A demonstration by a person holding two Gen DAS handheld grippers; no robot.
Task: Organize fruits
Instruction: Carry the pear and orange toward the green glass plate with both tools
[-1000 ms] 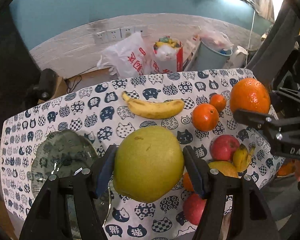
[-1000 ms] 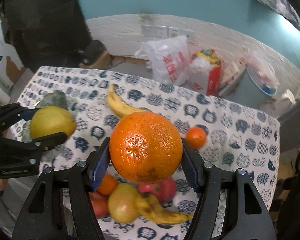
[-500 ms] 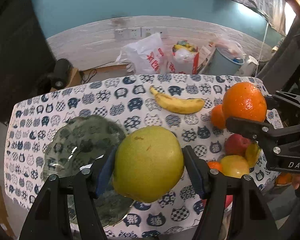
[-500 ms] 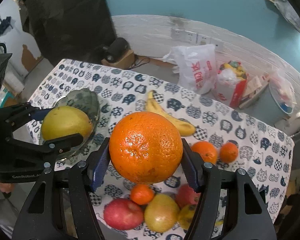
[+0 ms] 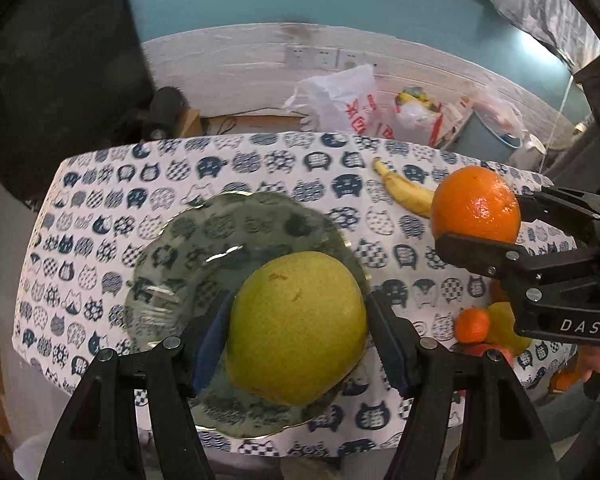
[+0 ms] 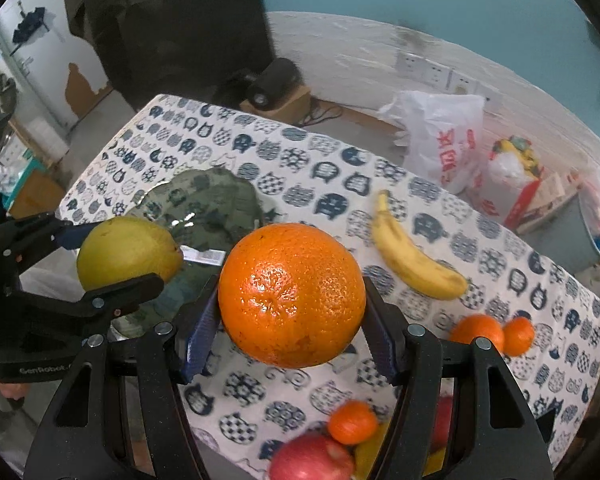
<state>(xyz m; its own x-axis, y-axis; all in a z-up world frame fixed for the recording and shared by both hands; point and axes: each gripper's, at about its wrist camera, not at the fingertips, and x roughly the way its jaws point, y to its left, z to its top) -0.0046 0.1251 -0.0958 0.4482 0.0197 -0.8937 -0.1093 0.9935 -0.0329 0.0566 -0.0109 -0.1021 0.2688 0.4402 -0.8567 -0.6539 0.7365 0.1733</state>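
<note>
Two claws, both loaded. My left gripper (image 5: 300, 334) has its blue pads pressed on either side of a big yellow-green pear (image 5: 296, 328), and the fruit hangs clear of the table, over the near half of the glass plate (image 5: 204, 240). My right gripper (image 6: 290, 336) is clamped the same way on a large orange (image 6: 292, 294), held in the air above the cat-print tablecloth (image 6: 328, 172), to the right of the plate and not yet over it.

So I judge the step in hand to be the carry: both fruits are lifted and being brought to the plate, neither set down. The plate looks bare, though the glass is see-through and glare covers part of it, so I would not swear to that.

Further out, a banana (image 6: 412, 260) lies alone on the cloth beyond the orange, two small tangerines (image 6: 492, 332) sit near the right edge, and a heap of apples and more tangerines (image 6: 340, 440) waits at the near edge.

Next, I think the pear should come down first, lowered until it rests on the glass before I let the pads go, since a round fruit dropped on a shallow plate may roll off. The orange then needs to cross leftward and land beside it, not on top.
</note>
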